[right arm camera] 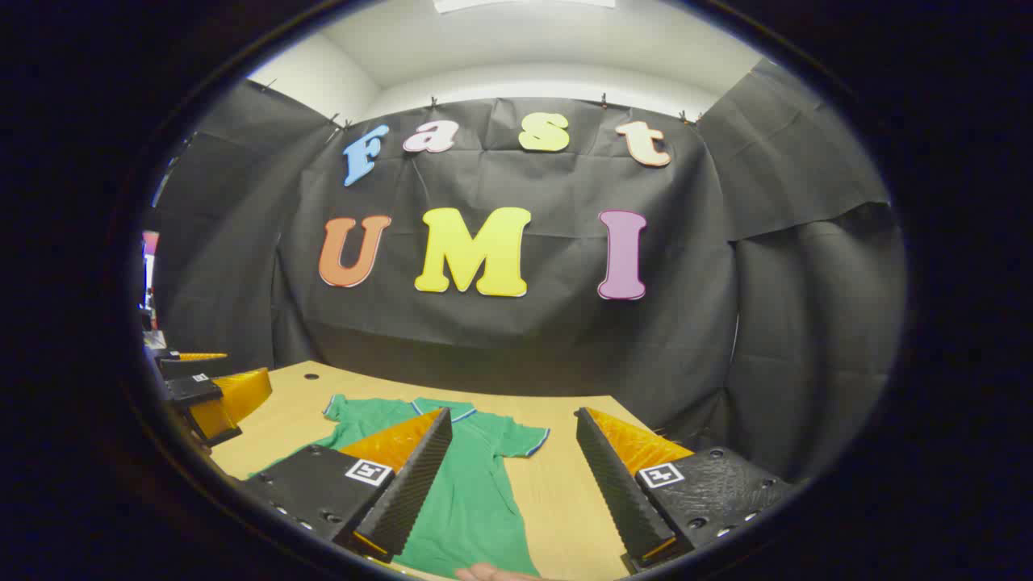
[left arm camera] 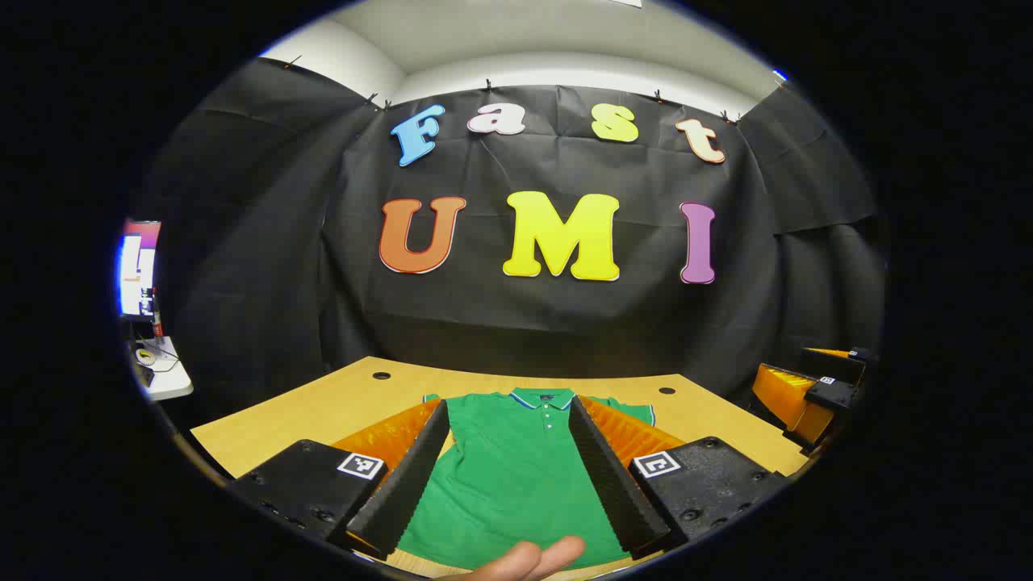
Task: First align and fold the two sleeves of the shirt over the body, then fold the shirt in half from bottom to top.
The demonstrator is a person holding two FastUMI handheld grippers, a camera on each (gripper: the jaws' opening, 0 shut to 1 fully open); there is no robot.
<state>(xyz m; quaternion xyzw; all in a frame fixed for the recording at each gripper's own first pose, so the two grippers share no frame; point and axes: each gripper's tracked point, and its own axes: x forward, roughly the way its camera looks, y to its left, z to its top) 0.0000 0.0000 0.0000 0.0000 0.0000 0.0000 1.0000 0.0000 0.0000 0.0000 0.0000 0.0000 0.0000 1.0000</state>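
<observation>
- So your left gripper [left arm camera: 508,476], released, frames the green polo shirt [left arm camera: 516,476] at lower centre (lying flat, sleeves unfolded).
- Your right gripper [right arm camera: 508,484] hangs spread too, clutching nothing.

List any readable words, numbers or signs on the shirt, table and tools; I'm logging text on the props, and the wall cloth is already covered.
No readable text on any of them.
Shirt: no print or logo visible.
Table: no writing.
Left tool and right tool: square coded markers, patterns without letters or digits.
</observation>
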